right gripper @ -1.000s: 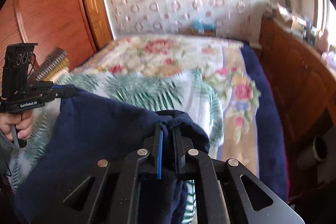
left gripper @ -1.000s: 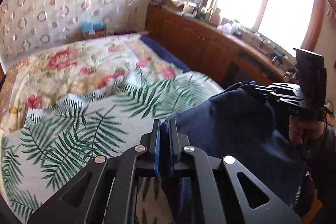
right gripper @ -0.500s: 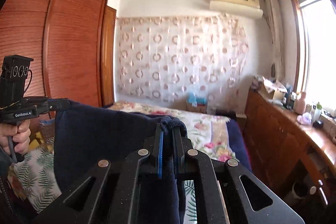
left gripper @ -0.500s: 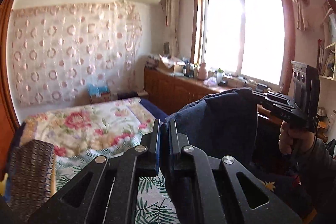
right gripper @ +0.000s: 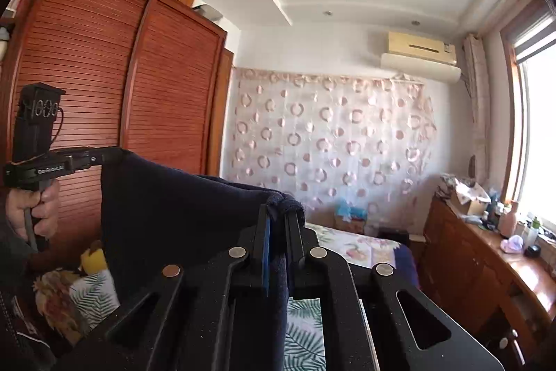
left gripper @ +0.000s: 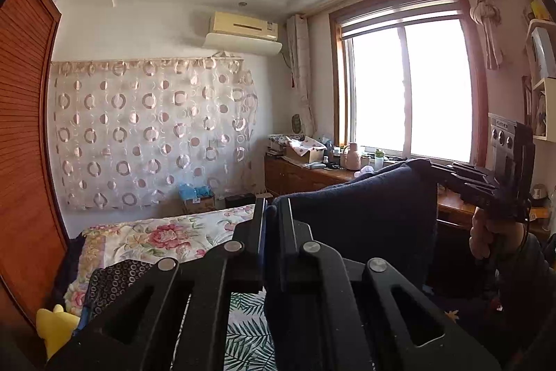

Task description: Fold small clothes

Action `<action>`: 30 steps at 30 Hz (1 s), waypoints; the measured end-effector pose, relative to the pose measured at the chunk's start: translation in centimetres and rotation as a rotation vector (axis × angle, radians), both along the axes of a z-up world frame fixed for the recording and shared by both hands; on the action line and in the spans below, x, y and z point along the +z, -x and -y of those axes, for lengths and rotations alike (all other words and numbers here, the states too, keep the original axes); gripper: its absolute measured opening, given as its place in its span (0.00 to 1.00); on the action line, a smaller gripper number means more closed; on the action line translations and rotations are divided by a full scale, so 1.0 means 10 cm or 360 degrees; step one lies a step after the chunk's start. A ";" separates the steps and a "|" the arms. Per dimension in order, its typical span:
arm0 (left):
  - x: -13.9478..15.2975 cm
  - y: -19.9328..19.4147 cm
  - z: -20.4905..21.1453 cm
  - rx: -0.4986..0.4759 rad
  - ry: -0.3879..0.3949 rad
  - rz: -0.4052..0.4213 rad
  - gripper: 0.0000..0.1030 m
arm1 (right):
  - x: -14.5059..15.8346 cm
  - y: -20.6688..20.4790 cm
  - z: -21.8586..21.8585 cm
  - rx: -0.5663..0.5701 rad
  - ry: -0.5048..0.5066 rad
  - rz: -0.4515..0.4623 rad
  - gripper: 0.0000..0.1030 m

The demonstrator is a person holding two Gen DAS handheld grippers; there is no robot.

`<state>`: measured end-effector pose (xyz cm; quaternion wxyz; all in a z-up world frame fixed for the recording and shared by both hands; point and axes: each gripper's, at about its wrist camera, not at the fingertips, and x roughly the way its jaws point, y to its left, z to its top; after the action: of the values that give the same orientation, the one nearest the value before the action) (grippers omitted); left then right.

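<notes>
A dark navy garment (left gripper: 375,214) hangs stretched in the air between both grippers, high above the bed. My left gripper (left gripper: 272,211) is shut on one top corner of it. My right gripper (right gripper: 276,212) is shut on the other top corner, where the cloth (right gripper: 180,211) bunches over the fingers. In the left wrist view the right gripper (left gripper: 434,166) shows at the far right, held by a hand (left gripper: 486,235). In the right wrist view the left gripper (right gripper: 114,151) shows at the far left, also in a hand (right gripper: 38,207). The garment's lower part is hidden behind the grippers.
Below lies a bed with a floral cover (left gripper: 156,235) and a palm-leaf sheet (right gripper: 305,329). A red wooden wardrobe (right gripper: 114,86) stands on the left, a cluttered wooden sideboard (right gripper: 486,252) under the window (left gripper: 406,93) on the right. A yellow soft toy (left gripper: 57,325) lies near the wardrobe.
Both grippers have risen and tilted up from the bed toward level, lifting the navy garment into the air. The views now show wall, window and ceiling. Both grips stay shut.
</notes>
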<state>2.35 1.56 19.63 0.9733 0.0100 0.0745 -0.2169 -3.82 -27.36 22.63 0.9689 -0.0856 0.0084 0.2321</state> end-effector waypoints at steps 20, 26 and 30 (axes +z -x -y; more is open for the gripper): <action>-2.47 -1.82 -0.51 0.0341 -0.0150 -0.0814 0.47 | -2.53 -3.15 0.31 -0.0237 0.0313 -0.1095 0.41; -2.56 -1.37 -0.48 0.0322 -0.0160 -0.0832 0.47 | -2.51 -2.71 0.50 -0.0255 0.0250 -0.1054 0.51; -2.68 -1.15 -0.42 0.0292 -0.0164 -0.0868 0.47 | -2.54 -2.18 0.36 -0.0222 0.0184 -0.1034 0.51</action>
<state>13.88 5.78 -7.14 0.9311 -0.0061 0.3450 -0.1186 17.98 -30.96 -2.73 0.9227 -0.0612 0.3356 0.1796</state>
